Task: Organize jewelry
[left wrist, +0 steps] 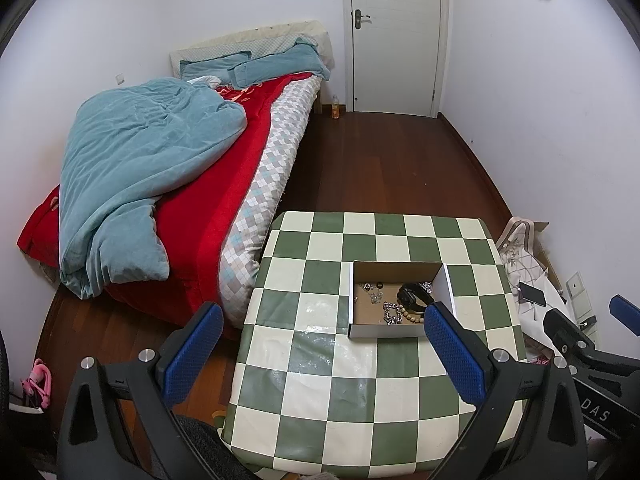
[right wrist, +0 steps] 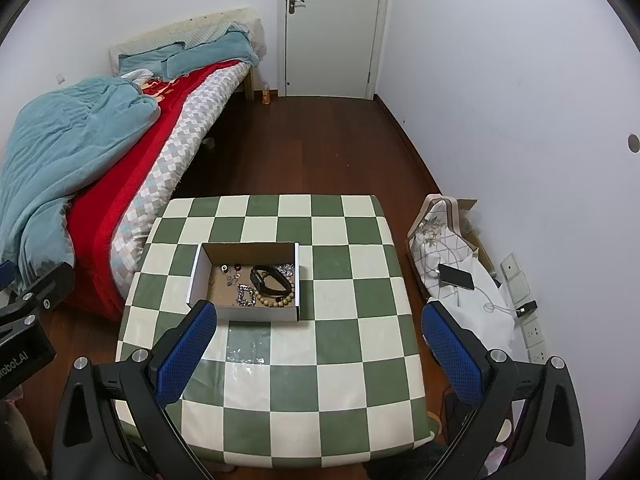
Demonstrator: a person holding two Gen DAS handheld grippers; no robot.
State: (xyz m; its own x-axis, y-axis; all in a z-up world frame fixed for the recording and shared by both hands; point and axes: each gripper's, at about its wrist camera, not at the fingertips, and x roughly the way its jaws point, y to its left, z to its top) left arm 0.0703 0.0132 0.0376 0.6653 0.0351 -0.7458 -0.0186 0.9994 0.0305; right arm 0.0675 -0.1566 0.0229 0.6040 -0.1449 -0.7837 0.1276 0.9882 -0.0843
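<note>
A shallow open cardboard box (left wrist: 400, 330) (right wrist: 244, 312) sits on the green and cream checkered table (left wrist: 320, 380) (right wrist: 340, 360). In it lie a black band (left wrist: 414, 296) (right wrist: 272, 279), a wooden bead bracelet (left wrist: 412, 315) (right wrist: 276, 302), a silver chain (left wrist: 391, 312) (right wrist: 246, 295) and small rings (left wrist: 370, 290) (right wrist: 231, 272). My left gripper (left wrist: 324, 344) is open and empty, held above the table near the box's front. My right gripper (right wrist: 320, 344) is open and empty, just right of the box's front.
A bed (left wrist: 168, 168) (right wrist: 100, 152) with a red sheet and blue duvet stands left of the table. A phone (right wrist: 456, 277) on white cloth lies on the floor to the right, by wall sockets (right wrist: 534, 336). A closed door (right wrist: 332, 28) is at the back.
</note>
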